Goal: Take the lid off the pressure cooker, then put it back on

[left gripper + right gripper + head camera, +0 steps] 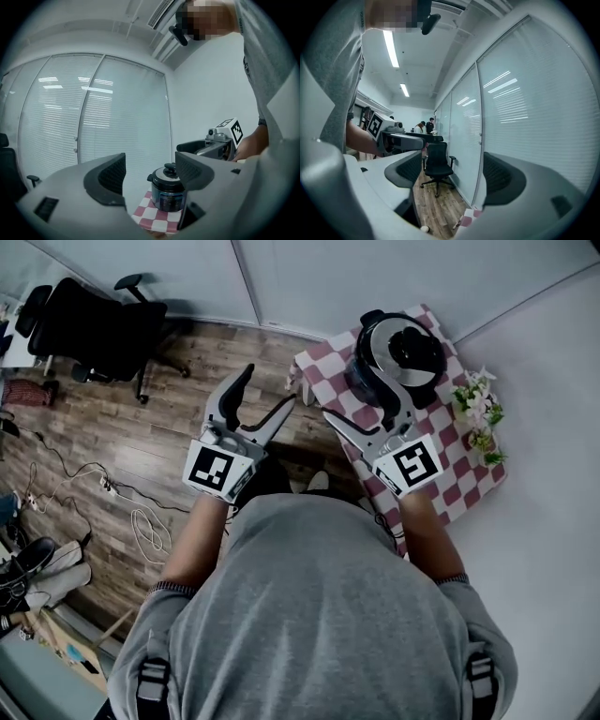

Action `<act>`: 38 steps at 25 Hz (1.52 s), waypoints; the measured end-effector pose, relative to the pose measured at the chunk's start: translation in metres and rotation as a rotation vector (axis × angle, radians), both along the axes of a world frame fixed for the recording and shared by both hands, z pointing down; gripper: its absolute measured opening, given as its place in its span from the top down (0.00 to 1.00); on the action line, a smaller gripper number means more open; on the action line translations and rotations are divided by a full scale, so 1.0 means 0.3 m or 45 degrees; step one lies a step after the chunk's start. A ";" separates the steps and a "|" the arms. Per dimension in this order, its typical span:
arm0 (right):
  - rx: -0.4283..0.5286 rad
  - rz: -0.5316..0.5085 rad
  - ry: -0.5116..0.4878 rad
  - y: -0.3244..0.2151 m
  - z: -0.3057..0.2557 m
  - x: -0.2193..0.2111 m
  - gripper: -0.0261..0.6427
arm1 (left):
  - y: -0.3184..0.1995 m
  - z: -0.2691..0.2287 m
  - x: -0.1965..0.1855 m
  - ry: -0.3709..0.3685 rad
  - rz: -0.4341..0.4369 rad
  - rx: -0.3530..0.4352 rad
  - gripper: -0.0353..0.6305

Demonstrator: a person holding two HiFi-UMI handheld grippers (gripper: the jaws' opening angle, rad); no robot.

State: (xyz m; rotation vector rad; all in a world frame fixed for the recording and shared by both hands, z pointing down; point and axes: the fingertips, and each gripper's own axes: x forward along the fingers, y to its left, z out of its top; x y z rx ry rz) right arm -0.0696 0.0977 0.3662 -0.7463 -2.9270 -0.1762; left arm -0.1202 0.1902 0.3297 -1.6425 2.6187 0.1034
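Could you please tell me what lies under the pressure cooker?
The pressure cooker stands on a red-and-white checked cloth. Whatever the cloth covers, table or stand, is hidden.

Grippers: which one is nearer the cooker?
The right gripper: in the head view its jaws overlap the cooker, while the left gripper hangs over the floor.

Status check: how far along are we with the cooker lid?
Nothing shows as done: the lid sits on the pressure cooker. In hand: nothing; left claw and right claw are both open, empty, short of the cooker. Left, apparently: lift the lid off, then reseat it, unless that cycle has already happened, which these views can't tell.
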 end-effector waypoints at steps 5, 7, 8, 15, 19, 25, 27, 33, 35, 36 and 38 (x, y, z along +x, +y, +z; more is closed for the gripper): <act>0.024 0.102 0.016 -0.016 0.014 -0.174 0.35 | -0.043 0.054 -0.184 -0.001 0.128 -0.046 0.42; 0.031 0.156 0.023 -0.013 0.010 -0.256 0.35 | -0.063 0.053 -0.263 0.004 0.205 -0.036 0.42; 0.033 0.184 0.030 -0.010 0.008 -0.294 0.35 | -0.074 0.044 -0.303 -0.005 0.246 -0.017 0.42; 0.012 0.466 0.033 -0.029 -0.018 -0.463 0.35 | -0.167 0.065 -0.517 0.022 0.558 -0.107 0.43; 0.023 0.640 0.075 -0.091 0.010 -0.452 0.35 | -0.265 0.071 -0.561 0.016 0.720 -0.076 0.43; 0.015 0.897 0.107 -0.222 0.035 -0.323 0.35 | -0.431 0.073 -0.503 0.016 0.932 -0.051 0.43; 0.012 0.961 0.092 -0.275 0.032 -0.281 0.35 | -0.493 0.074 -0.466 -0.002 0.996 -0.055 0.43; 0.007 1.085 0.060 -0.428 0.029 -0.173 0.36 | -0.679 0.084 -0.357 -0.071 1.124 -0.116 0.43; -0.002 1.115 0.060 -0.477 0.036 -0.143 0.36 | -0.736 0.098 -0.324 -0.106 1.171 -0.156 0.43; -0.010 1.130 0.063 -0.500 0.042 -0.129 0.37 | -0.763 0.103 -0.308 -0.123 1.199 -0.172 0.42; -0.024 1.154 0.080 -0.545 0.059 -0.100 0.38 | -0.818 0.116 -0.272 -0.151 1.266 -0.196 0.43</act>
